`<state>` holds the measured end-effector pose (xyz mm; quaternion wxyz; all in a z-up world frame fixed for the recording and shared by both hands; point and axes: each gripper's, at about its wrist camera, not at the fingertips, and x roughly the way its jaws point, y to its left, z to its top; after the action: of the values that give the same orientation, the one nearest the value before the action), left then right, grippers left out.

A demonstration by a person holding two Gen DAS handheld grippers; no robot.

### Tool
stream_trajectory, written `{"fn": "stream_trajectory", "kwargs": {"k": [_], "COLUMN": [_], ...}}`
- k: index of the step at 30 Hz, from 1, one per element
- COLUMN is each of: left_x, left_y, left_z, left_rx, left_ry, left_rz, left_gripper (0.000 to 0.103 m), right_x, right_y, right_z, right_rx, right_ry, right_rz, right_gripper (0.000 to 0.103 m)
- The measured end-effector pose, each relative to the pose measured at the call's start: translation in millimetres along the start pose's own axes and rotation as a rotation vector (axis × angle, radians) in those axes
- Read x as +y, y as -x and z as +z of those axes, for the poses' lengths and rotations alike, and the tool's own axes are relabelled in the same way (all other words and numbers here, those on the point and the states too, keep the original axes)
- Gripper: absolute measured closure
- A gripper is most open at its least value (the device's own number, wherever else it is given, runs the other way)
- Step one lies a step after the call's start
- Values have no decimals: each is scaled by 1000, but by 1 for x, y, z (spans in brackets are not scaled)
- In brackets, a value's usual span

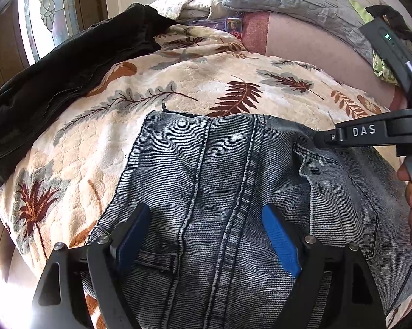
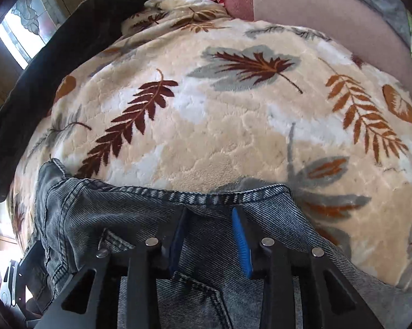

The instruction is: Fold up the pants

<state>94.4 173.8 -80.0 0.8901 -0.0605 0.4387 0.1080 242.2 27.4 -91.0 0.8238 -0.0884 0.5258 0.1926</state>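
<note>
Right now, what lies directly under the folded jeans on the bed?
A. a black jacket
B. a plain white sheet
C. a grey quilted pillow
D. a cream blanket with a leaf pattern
D: the jeans rest on the cream blanket printed with brown, orange and grey leaves, which shows all around their edges in both wrist views.

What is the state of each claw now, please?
Left claw: open, above the jeans, holding nothing.
Right claw: open, over the jeans, holding nothing.

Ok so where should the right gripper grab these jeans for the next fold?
Probably the thick stitched hem edge of the jeans, just ahead of the right gripper. Come from above, jaws astride it: it lies flat on the blanket and is exposed.
</note>
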Motion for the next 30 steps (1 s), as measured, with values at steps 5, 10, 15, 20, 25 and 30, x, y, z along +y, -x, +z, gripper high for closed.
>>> {"fn": "stream_trajectory", "kwargs": {"k": [5,10,15,20,25,30], "left_x": [-2,0,-2,-3,-7,1], "left_y": [-2,-1,-1,-1,-1,9], "left_z": [1,0,-1,-2,-2,2], "left_rx": [2,-6,-15,-25,-33,-42], "left_ry": [-2,4,5,3,1,48], "left_rz": [11,1,26,39,59,46], "left_gripper": [18,18,17,17,16,16], "right_x": [29,-1,-51,-122,-195,-217], "right_y": [-12,11,69,106,100,160], "right_z": [-17,-24,-79,-166,-242,-259], "right_rx": [26,-38,-135,-147,-174,-361], "right_ry": [132,-45,-271,-499,-728,-779], "right_rz": [-72,30,184,246,348,398], "right_gripper": [46,40,40,39,33,31]}}
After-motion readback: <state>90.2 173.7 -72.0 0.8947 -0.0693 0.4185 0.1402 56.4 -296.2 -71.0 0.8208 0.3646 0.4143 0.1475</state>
